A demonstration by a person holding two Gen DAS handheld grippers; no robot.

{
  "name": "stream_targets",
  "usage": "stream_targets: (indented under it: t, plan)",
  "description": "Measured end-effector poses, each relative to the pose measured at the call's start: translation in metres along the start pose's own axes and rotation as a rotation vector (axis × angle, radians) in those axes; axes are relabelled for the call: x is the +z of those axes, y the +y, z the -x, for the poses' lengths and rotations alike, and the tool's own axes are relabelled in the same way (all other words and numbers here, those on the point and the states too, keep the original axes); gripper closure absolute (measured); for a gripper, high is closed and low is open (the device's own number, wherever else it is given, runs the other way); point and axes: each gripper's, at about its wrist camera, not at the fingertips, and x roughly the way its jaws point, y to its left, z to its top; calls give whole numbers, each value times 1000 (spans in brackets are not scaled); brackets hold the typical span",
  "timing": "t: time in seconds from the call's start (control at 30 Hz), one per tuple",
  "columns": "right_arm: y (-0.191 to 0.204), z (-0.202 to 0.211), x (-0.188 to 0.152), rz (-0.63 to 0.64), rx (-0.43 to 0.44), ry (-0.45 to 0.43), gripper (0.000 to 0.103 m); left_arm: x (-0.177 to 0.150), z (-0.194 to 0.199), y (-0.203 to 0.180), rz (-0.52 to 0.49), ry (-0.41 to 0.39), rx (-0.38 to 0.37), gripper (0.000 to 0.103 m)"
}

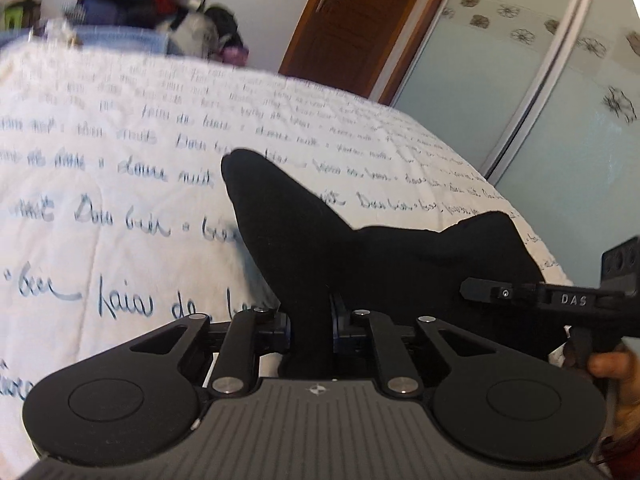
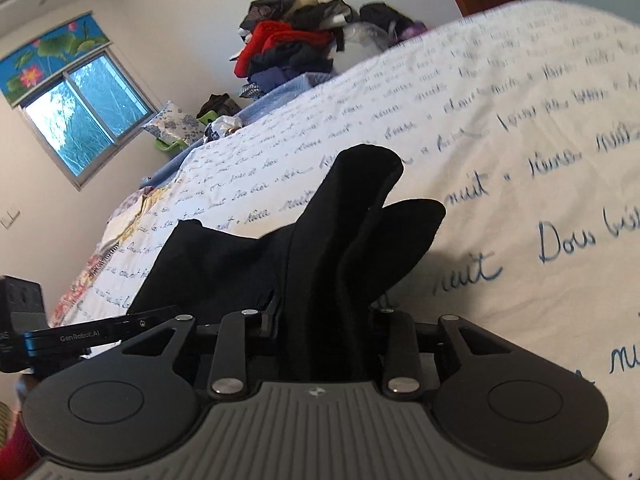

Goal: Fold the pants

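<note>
The black pants [image 1: 360, 248] hang between both grippers above a white bedspread [image 1: 120, 184] printed with blue handwriting. My left gripper [image 1: 310, 320] is shut on a bunched edge of the pants, and the cloth hides its fingertips. My right gripper [image 2: 324, 320] is shut on another part of the pants [image 2: 320, 240], with folds of cloth rising past its fingers. The right gripper also shows in the left wrist view [image 1: 560, 300], close on the right. The left gripper shows in the right wrist view [image 2: 80, 336], close on the left.
A pile of clothes [image 2: 296, 48] sits at the far side of the bed. A wooden door [image 1: 352, 16] and frosted sliding doors [image 1: 540, 92] stand beyond the bed. A window [image 2: 84, 108] is in the wall to the left.
</note>
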Motion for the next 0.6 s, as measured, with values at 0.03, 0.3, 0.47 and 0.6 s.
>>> stream_targets:
  t: [0.03,0.3,0.47,0.6]
  plan:
    - [5,2,1,10,2,-10,72,1,3,-3,-16,-18,7,84]
    - [29,-7,22,51,48,-44,73,27,22,-5,-105,-133,84,84]
    - [52,-27,44,139,60,-68,73,51,20,10,-124,-157,145,84]
    - [65,-56,63,176,51,-73,73,66,11,31,-98,-152,197,83]
